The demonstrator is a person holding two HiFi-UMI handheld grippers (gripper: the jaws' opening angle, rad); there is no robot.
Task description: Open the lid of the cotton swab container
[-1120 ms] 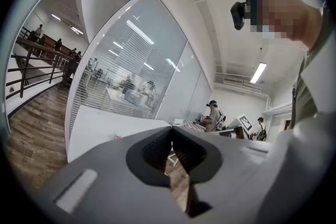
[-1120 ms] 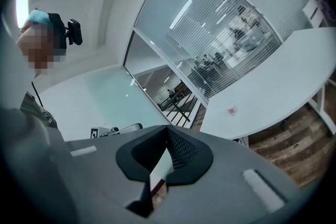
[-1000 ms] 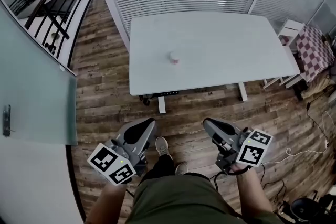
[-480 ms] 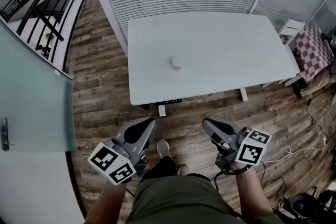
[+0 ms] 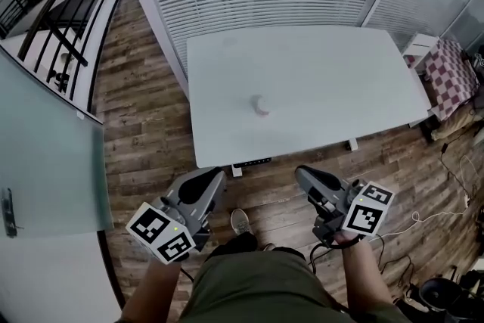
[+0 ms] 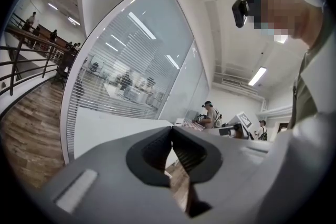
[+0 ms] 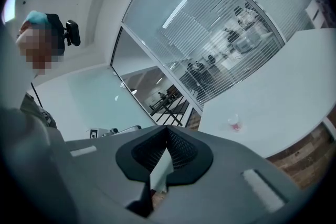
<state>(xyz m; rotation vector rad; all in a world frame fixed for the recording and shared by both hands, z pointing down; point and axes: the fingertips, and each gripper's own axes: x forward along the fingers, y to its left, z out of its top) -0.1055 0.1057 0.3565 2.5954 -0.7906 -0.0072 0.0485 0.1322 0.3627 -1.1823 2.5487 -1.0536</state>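
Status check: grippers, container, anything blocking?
Left gripper and right gripper both shut, empty, short of the table. Container alone mid-table, untouched, too small for detail. Nothing in the way.

Even, bright light is cast by ceiling strip lights (image 6: 257, 76); shadows are barely formed. The white bench (image 5: 325, 72) is washed pale. Straight lines are bent by fisheye, corners blackened. The left hand-held gripper (image 6: 171, 131) and right hand-held gripper (image 7: 167, 131) are rendered soft.
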